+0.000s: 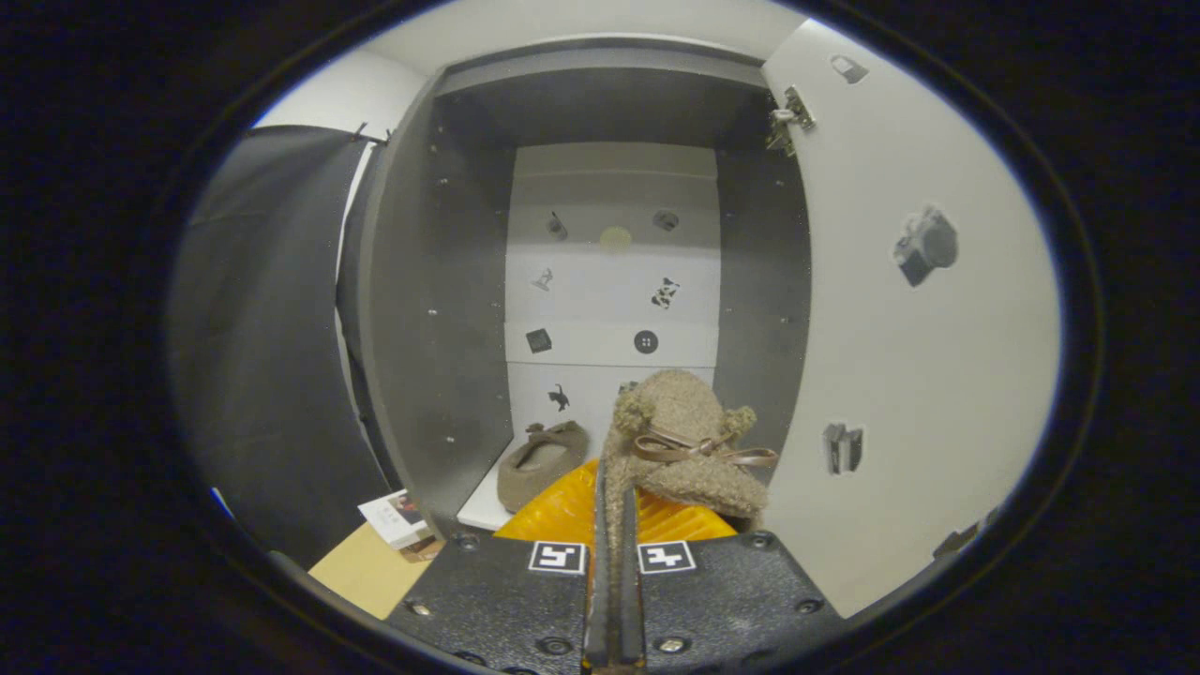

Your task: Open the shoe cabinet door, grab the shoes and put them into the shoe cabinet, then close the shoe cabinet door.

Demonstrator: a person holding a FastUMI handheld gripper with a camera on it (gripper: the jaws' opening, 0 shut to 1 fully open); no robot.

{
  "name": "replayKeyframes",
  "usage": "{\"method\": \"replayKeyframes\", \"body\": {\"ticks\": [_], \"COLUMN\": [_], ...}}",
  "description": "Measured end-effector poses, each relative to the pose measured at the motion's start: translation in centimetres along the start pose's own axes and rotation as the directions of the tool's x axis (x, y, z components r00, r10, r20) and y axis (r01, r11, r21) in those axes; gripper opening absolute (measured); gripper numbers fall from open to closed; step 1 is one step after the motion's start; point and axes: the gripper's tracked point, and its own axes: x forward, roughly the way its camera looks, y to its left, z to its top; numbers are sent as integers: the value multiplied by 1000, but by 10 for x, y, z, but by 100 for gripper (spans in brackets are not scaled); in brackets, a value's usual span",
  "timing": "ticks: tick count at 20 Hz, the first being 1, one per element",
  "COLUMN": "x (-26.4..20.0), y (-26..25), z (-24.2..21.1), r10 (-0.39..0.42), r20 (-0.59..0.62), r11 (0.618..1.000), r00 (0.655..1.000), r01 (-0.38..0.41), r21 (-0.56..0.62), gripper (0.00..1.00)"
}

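The shoe cabinet [441,309] stands open straight ahead, its white door [900,375] swung out to the right. My gripper [616,525] is shut on the rim of a fuzzy tan shoe [689,441] with a brown ribbon bow, held up in front of the cabinet opening. A second matching tan shoe [542,462] lies on the white cabinet floor [483,506] at the lower left, beyond the fingers. The cabinet's white back panel [614,291] carries small dark stickers.
A hinge [787,117] shows at the door's upper inner edge. The booth's black cloth wall [262,347] hangs left of the cabinet. A small white box [398,518] lies on the wooden floor [366,567] by the cabinet's left foot.
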Motion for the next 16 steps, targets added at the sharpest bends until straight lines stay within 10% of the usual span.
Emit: {"method": "replayKeyframes", "body": {"ticks": [16], "x": [195], "y": [-38], "z": [-61], "r10": [-115], "r20": [-126], "r11": [975], "r00": [985], "r01": [87], "r21": [-206], "gripper": [9]}}
